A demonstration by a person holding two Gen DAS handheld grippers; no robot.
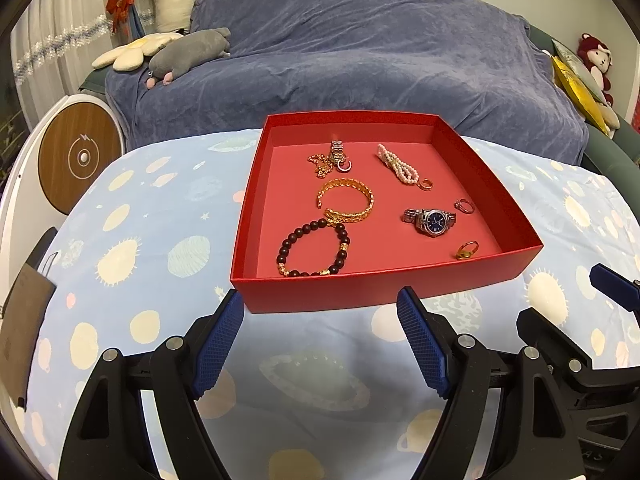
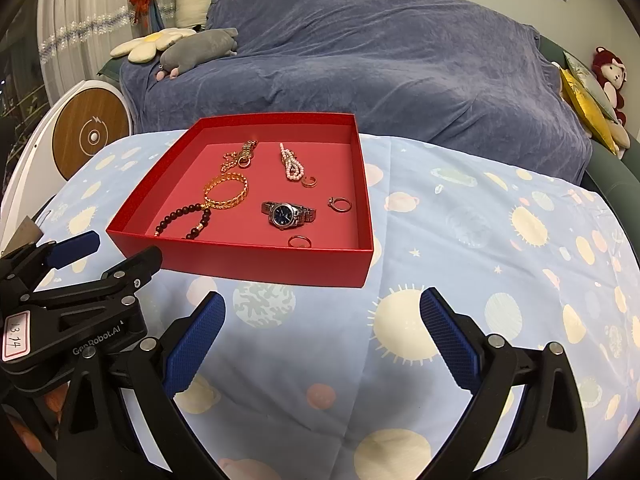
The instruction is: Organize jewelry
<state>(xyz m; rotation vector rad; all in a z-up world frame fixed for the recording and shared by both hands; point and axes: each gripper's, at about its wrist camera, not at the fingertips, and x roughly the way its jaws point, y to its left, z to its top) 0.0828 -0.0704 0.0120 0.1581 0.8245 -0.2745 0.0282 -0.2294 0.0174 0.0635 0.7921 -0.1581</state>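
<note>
Left wrist view looks straight over the planet-print cloth (image 1: 160,216) at the red box (image 1: 384,284), which sits just beyond the left gripper (image 1: 320,304), its near wall almost between the blue pads. The right gripper (image 2: 322,308) hangs further right and nearer, so the box lies ahead of it and to the left; the left one is the closer of the two. Both claws stand wide apart with nothing between their fingers.

All the jewelry in view already lies inside the box, spread loosely and not touching much. Whether it was gathered there from the cloth or waits to be sorted out of the box, this scene fits either, so I would not name a move.

Going down in size: the dark bead bracelet (image 1: 314,250) lies at the near left, right behind the near wall. The gold bangle (image 1: 347,200) lies just beyond it and seems to touch it. The wristwatch (image 1: 430,220) lies right of centre, its band running left to right across both claws' line of approach. The pearl strand (image 1: 398,166) lies far right, its long axis slanting from far left to near right. A gold chain with a metal band (image 1: 330,158) bunches at the far left. Three rings lie along the right side: one by the pearls (image 1: 425,184), one beyond the watch (image 1: 464,205), one near the front right corner (image 1: 467,250).
</note>
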